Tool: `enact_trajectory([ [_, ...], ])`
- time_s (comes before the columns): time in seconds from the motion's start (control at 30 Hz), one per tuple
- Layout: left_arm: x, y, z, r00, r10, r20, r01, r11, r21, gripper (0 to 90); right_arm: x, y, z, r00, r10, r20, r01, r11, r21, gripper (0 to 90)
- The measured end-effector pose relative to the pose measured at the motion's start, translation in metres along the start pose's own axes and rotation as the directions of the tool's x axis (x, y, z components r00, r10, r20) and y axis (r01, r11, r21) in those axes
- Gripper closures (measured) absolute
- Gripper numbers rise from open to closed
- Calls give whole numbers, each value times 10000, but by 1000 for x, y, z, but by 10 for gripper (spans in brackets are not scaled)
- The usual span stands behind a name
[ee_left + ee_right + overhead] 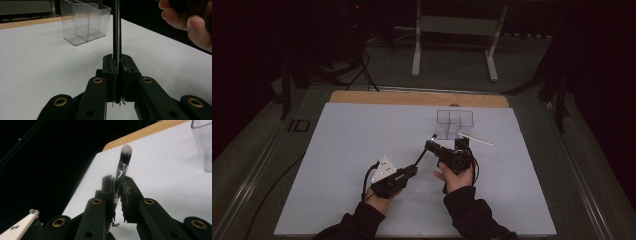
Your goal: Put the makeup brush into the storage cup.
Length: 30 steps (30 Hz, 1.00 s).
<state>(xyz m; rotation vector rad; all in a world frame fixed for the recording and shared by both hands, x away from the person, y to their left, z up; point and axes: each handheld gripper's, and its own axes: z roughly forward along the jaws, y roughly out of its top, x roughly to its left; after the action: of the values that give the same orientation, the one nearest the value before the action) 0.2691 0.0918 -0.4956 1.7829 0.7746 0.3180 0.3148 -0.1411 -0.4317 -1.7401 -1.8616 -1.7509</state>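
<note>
Both fingers clamp brush [121, 168], L [117, 67], R [118, 187], handle top cut off.

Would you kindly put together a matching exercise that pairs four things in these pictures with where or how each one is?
Things:
1. makeup brush
2. clear organizer
3. white stick
4. left gripper

Places or states:
A. lies flat on the white table, just right of the clear box
B. shut on the thin black handle
C. stands empty near the far edge of the white surface
D. held off the table at both ends, its white-tipped bristles past the right gripper

Pairs: 1-D, 2-C, 3-A, 4-B
</note>
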Motion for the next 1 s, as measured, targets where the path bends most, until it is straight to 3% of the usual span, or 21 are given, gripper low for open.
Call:
enact_trajectory([
  [0.07, -1, 0, 0, 10000, 28, 15, -28, 10000, 40, 847, -1, 0, -1, 9998, 107, -136, -107, 9999, 35, 831],
  [0.27, 0, 2, 3, 9993, -115, 345, 111, 9999, 121, 828, 11, 0, -4, 9964, -805, -280, 804, 9968, -36, 844],
  [0.4, -1, 6, 2, 9997, -228, 67, 226, 9994, 253, 587, 18, 0, -4, 9851, -1676, -392, 1677, 9858, -14, 844],
  [0.5, -5, 12, -1, 9998, 125, -167, -119, 9993, 353, 455, 22, 0, -4, 9681, -2467, -438, 2468, 9691, -22, 844],
  [0.67, -11, 19, -7, 9983, 564, -131, -558, 9976, 404, 386, 25, 5, -6, 9376, -3428, -580, 3439, 9389, 104, 844],
  [0.77, -12, 21, -8, 9982, 605, -22, -602, 9964, 596, 347, 26, 7, -9, 9184, -3916, -558, 3928, 9196, 115, 844],
  [0.93, -10, 26, -11, 9981, 603, 154, -613, 9953, 743, 298, 23, 12, -14, 8968, -4385, -595, 4402, 8977, 191, 844],
  [1.0, -8, 29, -13, 9984, 517, 234, -533, 9960, 724, 280, 22, 13, -16, 8803, -4711, -555, 4729, 8807, 253, 844],
])
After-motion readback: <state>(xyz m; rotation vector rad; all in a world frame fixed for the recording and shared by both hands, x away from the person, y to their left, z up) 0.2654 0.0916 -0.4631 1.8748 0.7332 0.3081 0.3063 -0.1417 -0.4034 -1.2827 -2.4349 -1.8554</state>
